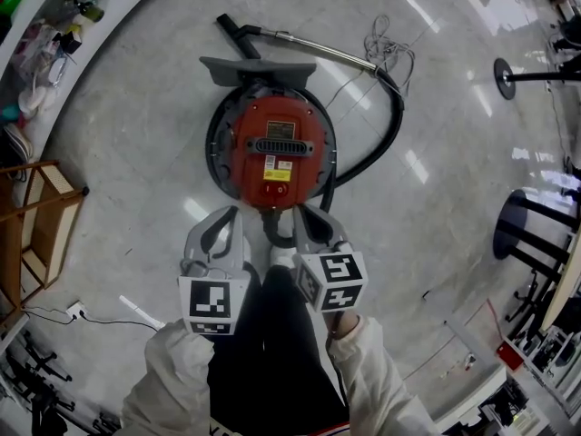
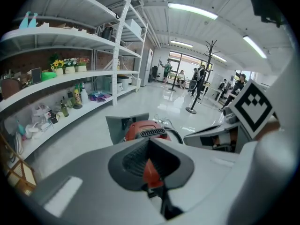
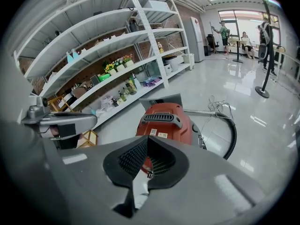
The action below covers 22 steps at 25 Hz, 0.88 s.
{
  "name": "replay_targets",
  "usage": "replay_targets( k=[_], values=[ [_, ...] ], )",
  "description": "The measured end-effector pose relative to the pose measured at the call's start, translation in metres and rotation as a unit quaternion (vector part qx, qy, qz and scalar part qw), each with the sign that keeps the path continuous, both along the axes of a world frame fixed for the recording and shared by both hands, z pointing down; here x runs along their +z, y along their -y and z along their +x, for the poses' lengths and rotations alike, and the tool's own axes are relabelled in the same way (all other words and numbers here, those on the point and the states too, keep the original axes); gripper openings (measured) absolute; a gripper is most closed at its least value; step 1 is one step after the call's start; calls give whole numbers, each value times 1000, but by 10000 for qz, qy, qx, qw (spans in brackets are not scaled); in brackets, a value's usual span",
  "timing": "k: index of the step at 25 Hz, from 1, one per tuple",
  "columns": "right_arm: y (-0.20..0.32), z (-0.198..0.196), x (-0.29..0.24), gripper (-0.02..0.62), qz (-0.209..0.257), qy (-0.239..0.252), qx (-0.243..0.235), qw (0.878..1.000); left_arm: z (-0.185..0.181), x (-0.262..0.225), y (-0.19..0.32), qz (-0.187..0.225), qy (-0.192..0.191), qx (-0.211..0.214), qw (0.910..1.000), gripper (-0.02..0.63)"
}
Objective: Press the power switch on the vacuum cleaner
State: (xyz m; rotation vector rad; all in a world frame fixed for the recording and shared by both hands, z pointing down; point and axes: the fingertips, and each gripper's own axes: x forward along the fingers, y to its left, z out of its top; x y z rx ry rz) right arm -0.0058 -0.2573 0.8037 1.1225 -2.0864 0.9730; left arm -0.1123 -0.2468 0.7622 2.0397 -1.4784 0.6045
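Left gripper: jaws together, nothing between them. Right gripper: same, closed and empty (each gripper view shows the tips meeting). Both hover side by side, touching nothing.

Just ahead of the fingertips, between the two, the red canister vacuum cleaner sits on the glossy floor. Nearest the tips, on its near edge, is a small rocker that I take for the power switch; it's too small to be sure. Past it are the yellow label and the slotted carry handle. Farther on are the floor nozzle and metal wand. The hose loops right of the right fingers.

Handling: the body is rigid and probably heavy enough not to slide under a push. The switch is likely stiff plastic with a click. No grasp needed; press one closed tip squarely down on the rocker.
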Motion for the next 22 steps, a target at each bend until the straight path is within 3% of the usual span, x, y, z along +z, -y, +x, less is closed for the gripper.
replay_targets(
  k=[22],
  values=[
    [4, -15, 69, 0, -293, -342, -173, 9988, -2, 9, -8, -153, -22, -24, 9999, 0]
  ],
)
